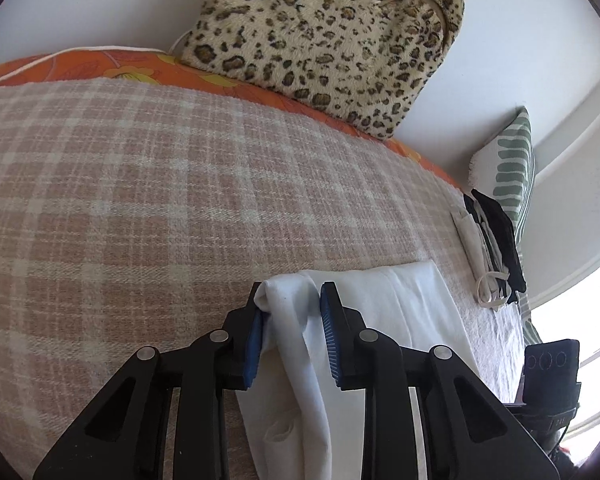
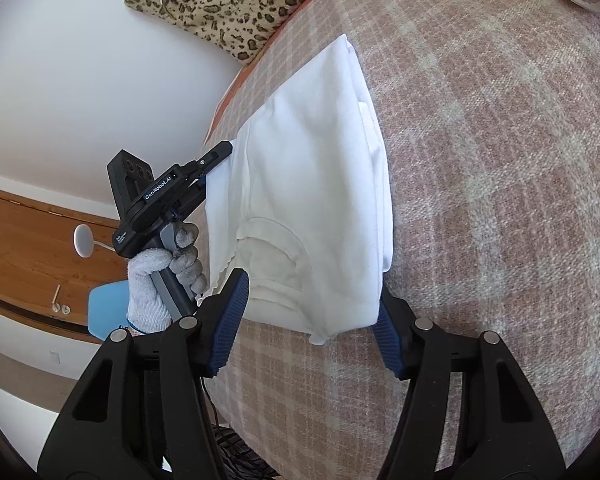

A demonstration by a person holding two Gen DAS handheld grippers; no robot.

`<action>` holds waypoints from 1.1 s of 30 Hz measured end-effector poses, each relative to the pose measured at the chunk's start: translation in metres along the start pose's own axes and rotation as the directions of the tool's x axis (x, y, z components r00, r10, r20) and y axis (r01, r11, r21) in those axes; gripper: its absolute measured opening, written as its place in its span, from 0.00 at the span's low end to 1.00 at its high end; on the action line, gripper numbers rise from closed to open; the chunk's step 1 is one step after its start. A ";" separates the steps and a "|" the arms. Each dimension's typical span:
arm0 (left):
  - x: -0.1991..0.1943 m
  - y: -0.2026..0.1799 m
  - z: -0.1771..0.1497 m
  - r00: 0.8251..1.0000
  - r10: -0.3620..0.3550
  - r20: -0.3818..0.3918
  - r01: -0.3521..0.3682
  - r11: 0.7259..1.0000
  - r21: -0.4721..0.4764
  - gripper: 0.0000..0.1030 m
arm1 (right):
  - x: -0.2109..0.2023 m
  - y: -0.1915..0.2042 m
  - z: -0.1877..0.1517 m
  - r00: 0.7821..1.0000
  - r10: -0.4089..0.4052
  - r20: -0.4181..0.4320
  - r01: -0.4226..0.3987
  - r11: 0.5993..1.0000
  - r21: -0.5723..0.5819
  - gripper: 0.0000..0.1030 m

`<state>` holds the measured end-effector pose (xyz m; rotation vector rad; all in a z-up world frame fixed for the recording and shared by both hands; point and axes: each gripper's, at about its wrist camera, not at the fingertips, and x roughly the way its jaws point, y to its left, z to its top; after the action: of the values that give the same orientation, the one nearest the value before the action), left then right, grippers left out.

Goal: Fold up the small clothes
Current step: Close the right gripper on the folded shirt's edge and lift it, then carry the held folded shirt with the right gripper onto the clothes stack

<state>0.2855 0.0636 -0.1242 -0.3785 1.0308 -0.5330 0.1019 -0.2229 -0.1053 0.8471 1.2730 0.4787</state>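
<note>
My left tongs [image 1: 290, 312] pinch a bunched fold of the white garment [image 2: 312, 184], which lies partly folded on the pink plaid blanket [image 1: 120, 184] of the bed. My right tongs [image 2: 312, 308] stand wide apart at the garment's near end by the neckline, cloth between the blue pads [image 2: 230, 316] but not squeezed. A leopard-print cushion [image 1: 320, 32] leans against the wall, and a small stack of black and white clothes [image 1: 488, 248] sits beside a green-striped pillow [image 1: 508, 168].
</note>
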 end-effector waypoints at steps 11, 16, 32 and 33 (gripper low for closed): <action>0.000 -0.004 -0.006 0.999 -0.025 0.038 0.026 0.999 -0.040 0.07 | 0.001 -0.003 0.001 1.000 -0.030 0.004 0.029 0.999 0.041 0.27; -0.009 -0.011 -0.005 0.997 -0.012 0.071 0.014 1.000 -0.027 0.06 | -0.001 0.002 -0.001 0.995 -0.093 0.023 0.093 0.996 0.003 0.17; -0.044 -0.050 -0.010 0.985 0.033 0.167 -0.042 0.998 0.055 0.05 | -0.019 0.051 -0.008 0.965 -0.232 0.126 0.253 0.948 -0.193 0.14; -0.046 -0.054 -0.011 0.984 0.036 0.172 -0.049 0.997 0.067 0.05 | -0.021 0.053 -0.009 0.962 -0.238 0.133 0.262 0.943 -0.204 0.14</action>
<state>0.2444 0.0459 -0.0684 -0.3329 0.8506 -0.4886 0.0947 -0.2027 -0.0511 0.5086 1.1841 0.3577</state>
